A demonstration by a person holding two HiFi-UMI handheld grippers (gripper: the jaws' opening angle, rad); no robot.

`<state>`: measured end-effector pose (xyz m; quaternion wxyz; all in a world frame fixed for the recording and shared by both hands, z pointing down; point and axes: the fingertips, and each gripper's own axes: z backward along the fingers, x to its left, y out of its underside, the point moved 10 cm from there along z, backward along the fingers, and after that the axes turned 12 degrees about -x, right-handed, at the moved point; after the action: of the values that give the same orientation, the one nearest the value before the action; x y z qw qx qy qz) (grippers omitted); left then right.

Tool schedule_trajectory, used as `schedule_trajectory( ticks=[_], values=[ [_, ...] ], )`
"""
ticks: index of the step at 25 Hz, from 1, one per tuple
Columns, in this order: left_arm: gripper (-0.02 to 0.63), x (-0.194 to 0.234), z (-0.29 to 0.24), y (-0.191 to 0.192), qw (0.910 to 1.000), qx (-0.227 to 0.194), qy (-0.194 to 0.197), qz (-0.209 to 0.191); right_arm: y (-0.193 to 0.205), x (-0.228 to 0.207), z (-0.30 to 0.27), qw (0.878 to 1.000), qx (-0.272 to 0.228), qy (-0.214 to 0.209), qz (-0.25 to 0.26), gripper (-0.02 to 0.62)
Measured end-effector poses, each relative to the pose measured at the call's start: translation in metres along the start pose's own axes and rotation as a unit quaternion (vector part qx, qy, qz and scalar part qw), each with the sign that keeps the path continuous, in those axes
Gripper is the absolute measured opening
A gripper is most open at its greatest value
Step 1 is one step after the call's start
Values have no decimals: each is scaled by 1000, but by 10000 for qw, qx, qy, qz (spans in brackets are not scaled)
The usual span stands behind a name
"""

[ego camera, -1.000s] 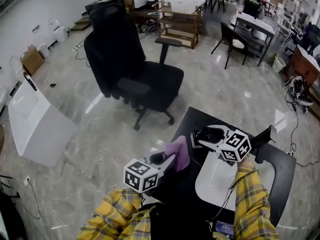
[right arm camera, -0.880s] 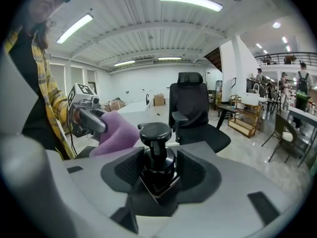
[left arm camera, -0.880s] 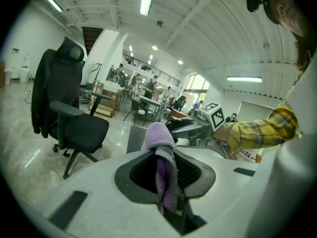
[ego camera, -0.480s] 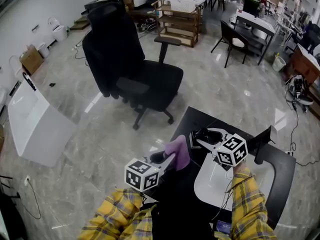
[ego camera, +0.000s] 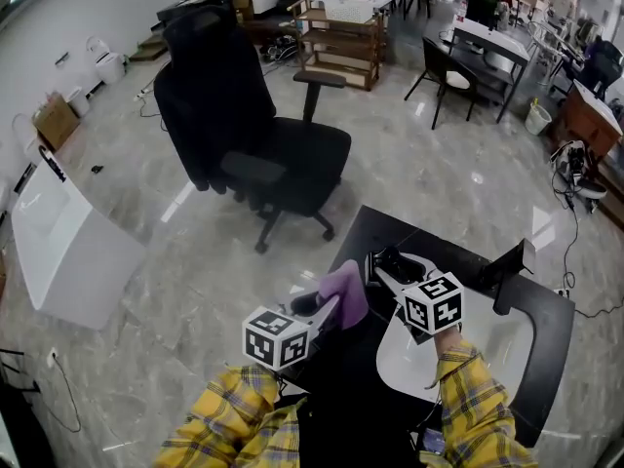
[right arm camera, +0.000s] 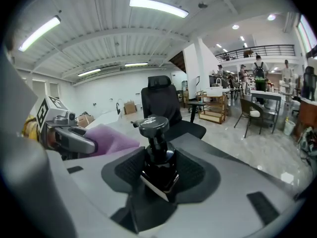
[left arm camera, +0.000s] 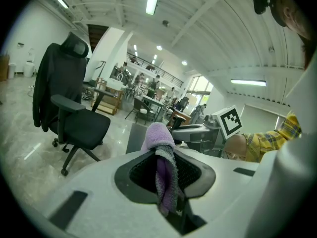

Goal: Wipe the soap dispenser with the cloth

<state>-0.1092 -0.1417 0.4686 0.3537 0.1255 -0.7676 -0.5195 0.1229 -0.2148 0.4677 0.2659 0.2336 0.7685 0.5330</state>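
A purple cloth (ego camera: pixel 344 293) hangs from my left gripper (ego camera: pixel 329 310), which is shut on it at the front edge of the black table (ego camera: pixel 549 322). In the left gripper view the cloth (left arm camera: pixel 159 145) drapes down between the pads. Just right of it, my right gripper (ego camera: pixel 386 267) holds a black pump soap dispenser (ego camera: pixel 393 262). In the right gripper view the dispenser (right arm camera: pixel 157 155) stands upright between the pads, which press on its body; these jaws have just been closing on it. Cloth and dispenser sit close together, and I cannot tell whether they touch.
A white basin (ego camera: pixel 492 351) lies on the table under my right arm, with a black upright fixture (ego camera: pixel 508 272) behind it. A black office chair (ego camera: pixel 255 136) stands on the marble floor ahead. A white slab (ego camera: pixel 68 252) lies at the left.
The right gripper has rolled and drawn slightly left and nearer, with the dispenser in it. The left gripper and its cloth have stayed where they were.
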Motion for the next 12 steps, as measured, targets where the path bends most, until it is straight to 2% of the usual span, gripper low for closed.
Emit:
schedule_trajectory(
  ticks=[7, 12],
  values=[
    [64, 4, 6, 1, 9999, -45, -107, 96, 3, 17, -2, 9958, -193, 846, -276, 186],
    [64, 3, 10, 2, 9998, -90, -162, 115, 5, 29, -3, 9869, -291, 1469, -608, 186]
  ],
)
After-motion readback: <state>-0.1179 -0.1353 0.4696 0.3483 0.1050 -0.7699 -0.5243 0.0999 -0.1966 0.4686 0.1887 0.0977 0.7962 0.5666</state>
